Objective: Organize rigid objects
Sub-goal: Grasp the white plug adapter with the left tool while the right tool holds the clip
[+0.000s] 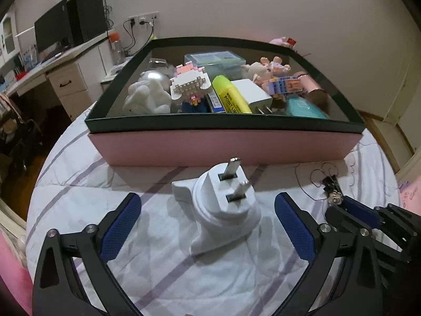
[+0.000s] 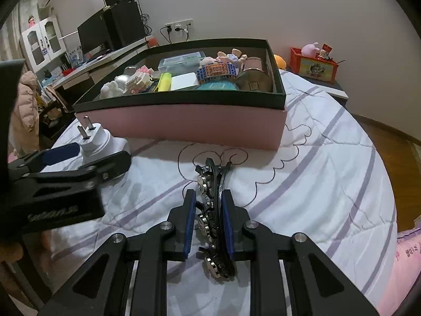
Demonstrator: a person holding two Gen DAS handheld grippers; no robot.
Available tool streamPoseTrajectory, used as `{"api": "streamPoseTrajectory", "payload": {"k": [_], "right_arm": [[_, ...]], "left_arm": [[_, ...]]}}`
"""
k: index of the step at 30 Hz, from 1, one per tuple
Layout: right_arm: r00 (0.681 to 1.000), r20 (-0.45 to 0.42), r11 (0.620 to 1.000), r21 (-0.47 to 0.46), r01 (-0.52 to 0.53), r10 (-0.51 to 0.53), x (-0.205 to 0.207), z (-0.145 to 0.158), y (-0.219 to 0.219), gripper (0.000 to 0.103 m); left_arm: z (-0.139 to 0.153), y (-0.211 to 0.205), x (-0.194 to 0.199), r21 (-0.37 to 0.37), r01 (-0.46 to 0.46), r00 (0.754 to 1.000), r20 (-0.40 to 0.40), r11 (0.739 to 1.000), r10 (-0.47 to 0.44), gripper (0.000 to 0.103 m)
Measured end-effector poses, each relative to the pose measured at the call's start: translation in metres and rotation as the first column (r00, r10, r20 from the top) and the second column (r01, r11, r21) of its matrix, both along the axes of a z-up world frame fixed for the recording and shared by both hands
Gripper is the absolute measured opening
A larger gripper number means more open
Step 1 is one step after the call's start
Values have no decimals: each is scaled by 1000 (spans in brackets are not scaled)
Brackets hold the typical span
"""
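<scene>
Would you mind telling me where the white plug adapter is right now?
The white plug adapter stands on the bedspread between the open left gripper's fingers, just before the pink box.

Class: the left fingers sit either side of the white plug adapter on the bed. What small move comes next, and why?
Probably close the left gripper on the white plug adapter. Its fingers are spread wide on both sides and not touching it, while the right gripper already clamps the black hair clip, and the box lies just beyond.
</scene>
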State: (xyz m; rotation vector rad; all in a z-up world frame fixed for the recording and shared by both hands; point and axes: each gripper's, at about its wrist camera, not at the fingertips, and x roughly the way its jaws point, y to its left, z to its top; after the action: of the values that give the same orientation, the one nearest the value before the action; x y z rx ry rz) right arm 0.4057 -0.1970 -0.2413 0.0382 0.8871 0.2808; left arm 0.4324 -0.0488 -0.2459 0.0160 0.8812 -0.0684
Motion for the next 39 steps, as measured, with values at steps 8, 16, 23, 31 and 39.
{"api": "streamPoseTrajectory", "payload": {"k": [8,16,23,31,39], "right_arm": [[1000,-2,1000,-13,-8,8,1,-2,3,20],[1000,4,996,-83,-9,10,3,-3,11,20],[994,105,1000,-17,-9,11,-19,16,8,19],[948,316,998,43,-41,25,-73,83,28,19],[906,421,999,-16,-41,44,-110,119,57,19]], "left_arm": [[-6,-5,0,26,38,999,-2,999,-38,68],[4,1,-17,18,81,996,26,997,-81,68],[31,13,-47,-2,80,989,121,997,-79,68],[82,25,-94,2,77,963,259,997,-75,57],[107,37,-121,-34,98,932,354,995,-80,50]]}}
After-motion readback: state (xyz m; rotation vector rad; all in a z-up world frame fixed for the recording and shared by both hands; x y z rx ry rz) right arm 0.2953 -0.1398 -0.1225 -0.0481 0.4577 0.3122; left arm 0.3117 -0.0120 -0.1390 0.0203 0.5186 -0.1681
